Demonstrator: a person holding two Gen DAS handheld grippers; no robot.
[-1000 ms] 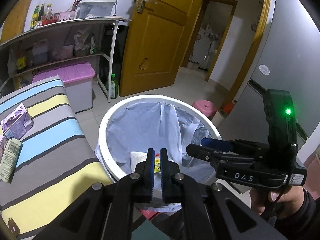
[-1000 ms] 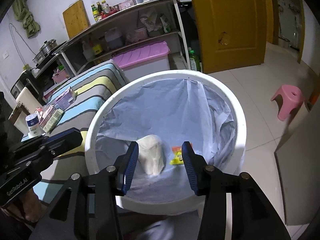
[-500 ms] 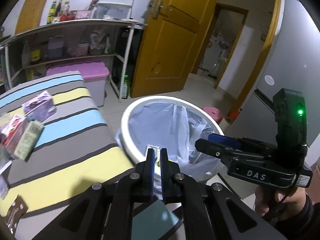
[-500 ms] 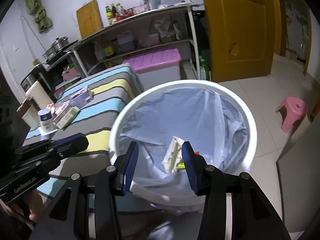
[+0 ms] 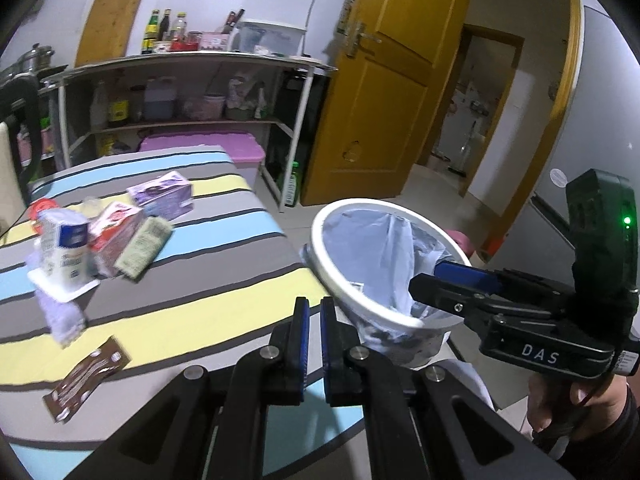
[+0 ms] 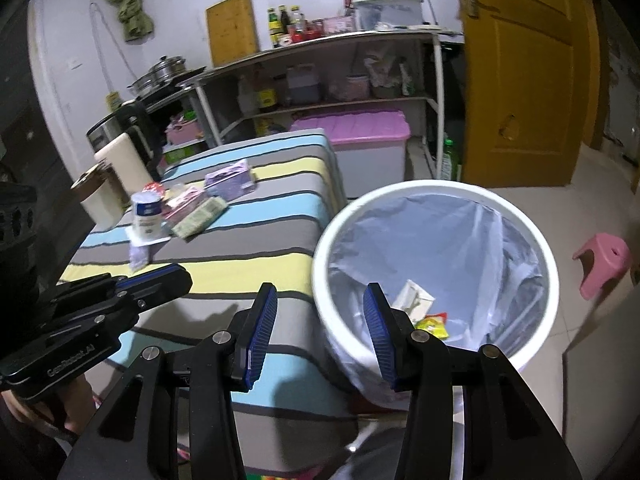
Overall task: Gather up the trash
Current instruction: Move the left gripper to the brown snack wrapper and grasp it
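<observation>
Two grippers by the bin, both holding nothing

Striped table w/ 3 cartons, white bottle, brown wrapper.

The left gripper points forward and down, its two blue-padded jaws drawn nearly together with nothing between them. The right gripper also tilts downward, jaws standing apart and empty. A hand grips the right gripper's handle from below.
</observation>
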